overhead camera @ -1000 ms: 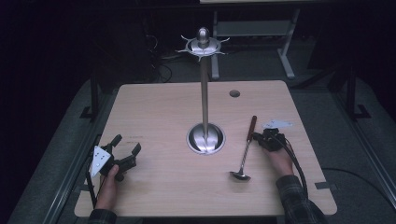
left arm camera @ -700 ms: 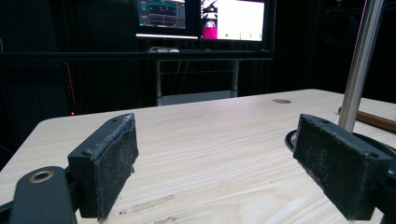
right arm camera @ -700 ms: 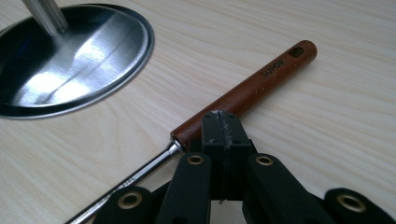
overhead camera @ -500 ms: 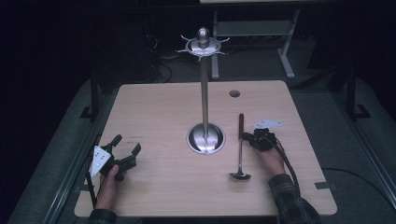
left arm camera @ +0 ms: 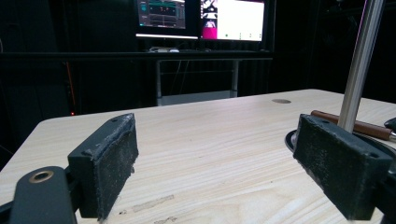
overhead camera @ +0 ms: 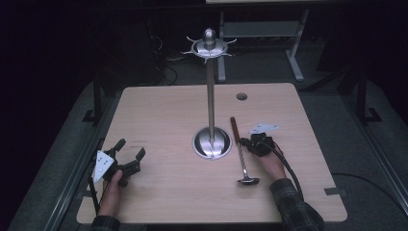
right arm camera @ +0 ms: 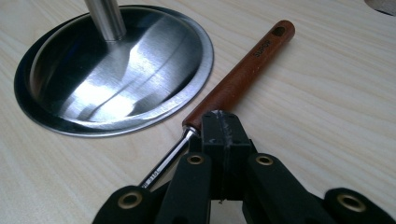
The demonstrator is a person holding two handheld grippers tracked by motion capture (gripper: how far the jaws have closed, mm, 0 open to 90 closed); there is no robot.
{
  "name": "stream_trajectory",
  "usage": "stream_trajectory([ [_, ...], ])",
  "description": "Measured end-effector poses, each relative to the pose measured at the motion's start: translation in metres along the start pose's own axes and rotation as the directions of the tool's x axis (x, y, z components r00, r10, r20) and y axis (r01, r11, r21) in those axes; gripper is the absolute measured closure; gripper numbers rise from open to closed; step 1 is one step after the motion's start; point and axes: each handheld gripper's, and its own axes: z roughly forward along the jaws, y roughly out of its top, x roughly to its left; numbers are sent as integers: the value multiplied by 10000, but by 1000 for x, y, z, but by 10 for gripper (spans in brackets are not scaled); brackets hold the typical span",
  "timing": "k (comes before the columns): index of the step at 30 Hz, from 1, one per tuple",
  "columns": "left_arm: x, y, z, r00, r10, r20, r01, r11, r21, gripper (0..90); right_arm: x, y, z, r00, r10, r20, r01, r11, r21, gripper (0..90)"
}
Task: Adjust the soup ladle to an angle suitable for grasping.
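Swung since a second ago: wooden-handled steel ladle [overhead camera: 239, 149], now lying beside the polished steel stand base [overhead camera: 211, 143], long axis running nearly straight away from the person. Right tool [right arm camera: 219, 122] is clamping its handle-shaft joint on the surface [overhead camera: 168, 110]; left tool [overhead camera: 129, 154] is resting open, well apart.

Stand [overhead camera: 210, 120] blocks mid-table; tabletop [overhead camera: 163, 110] left of it seems open.

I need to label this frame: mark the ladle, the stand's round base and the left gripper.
ladle [right arm camera: 243, 74], right gripper view, on its brown wooden handle.
stand's round base [overhead camera: 211, 143], high view, on the shiny dish around the pole.
left gripper [overhead camera: 129, 154], high view, midway between its open jaw tips.
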Motion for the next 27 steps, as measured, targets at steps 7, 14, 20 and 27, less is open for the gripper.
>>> stream_trajectory([
  [7, 0, 0, 0, 10000, 3, 1, -3, 10000, 3, 131, 2, 0, 1, 9999, -27, -133, 27, 10000, 19, 897],
  [14, 0, 0, 0, 10000, -7, -1, 7, 10000, -13, 131, 3, 1, -12, 9993, 32, -377, -39, 9999, -168, 897],
  [20, 0, 0, 0, 10000, -2, -18, 2, 10000, -4, 131, 15, 8, -41, 9958, 110, -913, -71, 9990, 431, 897],
  [27, 0, 0, 0, 10000, -47, -37, 47, 10000, 8, 131, 31, 13, -58, 9829, 516, -1766, -142, 9783, 2066, 898],
])
